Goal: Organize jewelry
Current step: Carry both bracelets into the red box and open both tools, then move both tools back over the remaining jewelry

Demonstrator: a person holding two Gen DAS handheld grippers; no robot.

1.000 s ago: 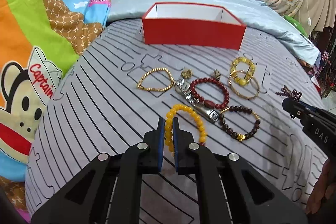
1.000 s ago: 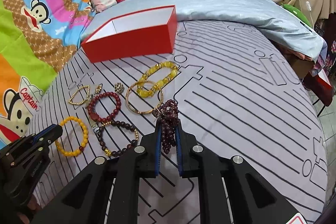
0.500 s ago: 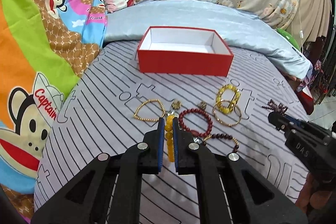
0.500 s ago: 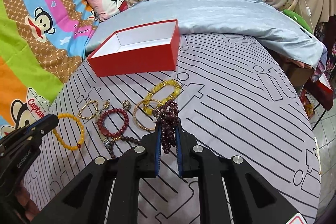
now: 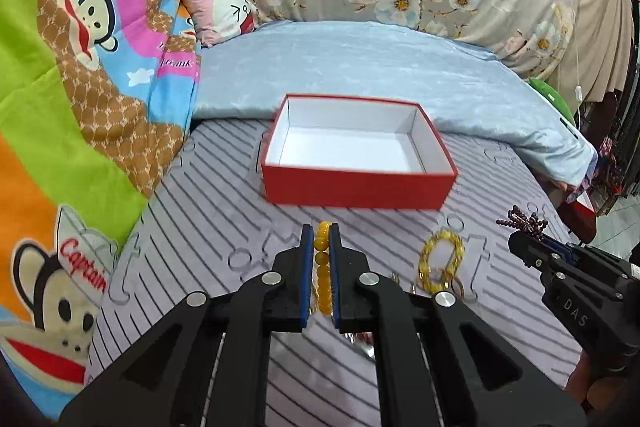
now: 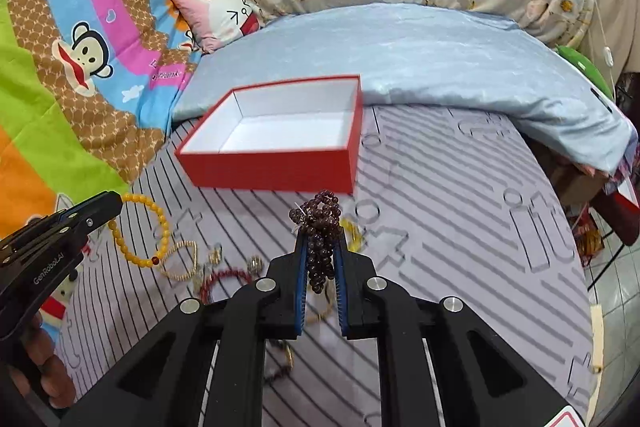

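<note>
A bed (image 5: pixel 224 187) covered in a grey striped sheet fills both views, with a cartoon monkey blanket (image 5: pixel 80 87) along its left side and a pale blue quilt (image 5: pixel 380 67) bunched at the far end. On the sheet, just in front of the quilt, sits an open red box (image 5: pixel 358 187) with a white inside and nothing in it. The left hand-held gripper (image 5: pixel 321 229) is clamped on an amber bead bracelet (image 5: pixel 322 267), which hangs as a loop below its tip in the right wrist view, clear of the sheet and short of the box. The right hand-held gripper (image 6: pixel 320 241) is squeezed tight on a bunched dark red bead bracelet (image 6: pixel 318 227), with a clump of beads sticking up past its tips and the rest pressed between the pads. Left lying on the sheet between the two are a yellow bead bracelet (image 5: pixel 440 259), a thin gold bead chain (image 6: pixel 180 263) and a red bead bracelet (image 6: pixel 224 279), partly hidden behind the fingers
</note>
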